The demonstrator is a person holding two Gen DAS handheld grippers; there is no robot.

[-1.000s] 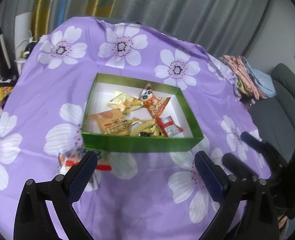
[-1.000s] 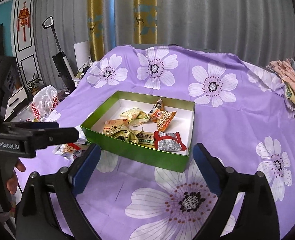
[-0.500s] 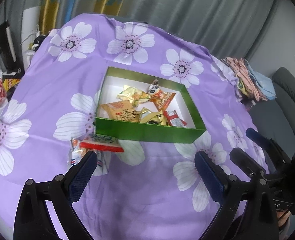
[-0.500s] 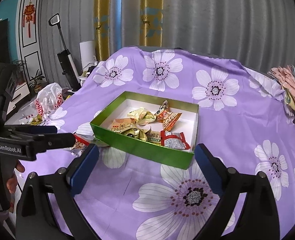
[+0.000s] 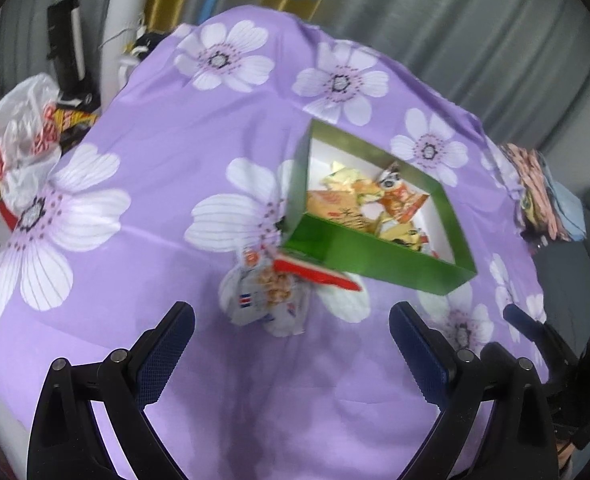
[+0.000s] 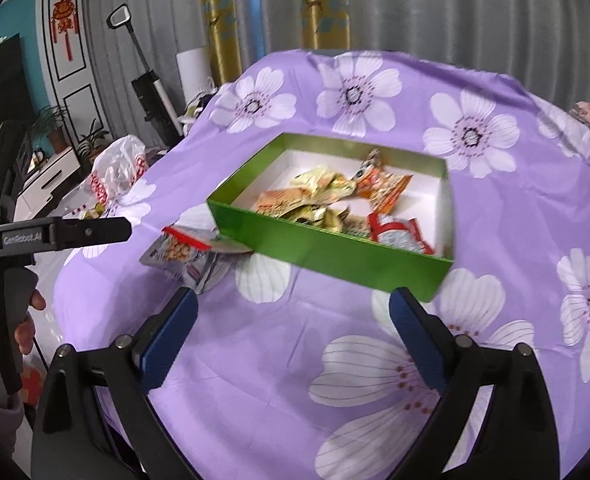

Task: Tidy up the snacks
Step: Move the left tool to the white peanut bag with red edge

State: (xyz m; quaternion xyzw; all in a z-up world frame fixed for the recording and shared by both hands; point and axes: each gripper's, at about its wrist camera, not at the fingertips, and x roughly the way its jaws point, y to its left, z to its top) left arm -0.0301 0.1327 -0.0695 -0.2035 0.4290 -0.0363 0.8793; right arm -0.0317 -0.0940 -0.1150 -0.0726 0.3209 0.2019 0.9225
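Several snack packets (image 6: 327,200) are held in the green box (image 6: 327,248) on the purple floral tablecloth (image 6: 279,360), two loose packets (image 5: 271,292) lie at its left corner, and both the left gripper (image 5: 291,344) and right gripper (image 6: 293,332) are seen spread wide, empty.

My left wrist camera looks down along its fingers at the purple cloth (image 5: 167,168), the green box (image 5: 375,256) ahead and to the right. My right wrist camera sits lower, facing the same box (image 6: 327,248) straight ahead — both views share box and cloth.
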